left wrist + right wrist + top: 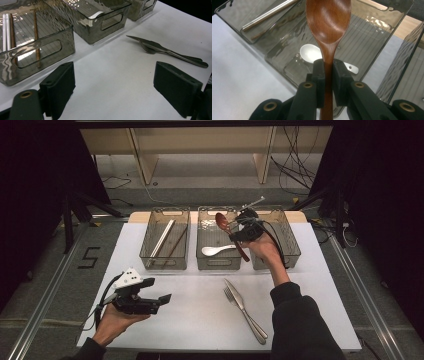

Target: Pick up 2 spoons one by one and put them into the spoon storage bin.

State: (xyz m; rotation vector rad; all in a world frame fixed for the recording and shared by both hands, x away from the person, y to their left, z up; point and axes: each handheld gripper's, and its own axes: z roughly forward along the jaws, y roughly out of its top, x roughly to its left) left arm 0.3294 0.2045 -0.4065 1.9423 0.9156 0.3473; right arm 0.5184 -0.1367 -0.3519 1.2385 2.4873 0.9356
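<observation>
We hold the brown wooden spoon [328, 27] tight in our right claw [328, 72], up over the middle bin [206, 262]. A white spoon [216, 250] lies in that bin. Sticks [162, 240] lie in the left bin [163, 262]. A fork and knife [243, 307] rest on the white surface [195, 312], with bare room around. Our left claw [113, 85] stands wide, holding nothing.
</observation>
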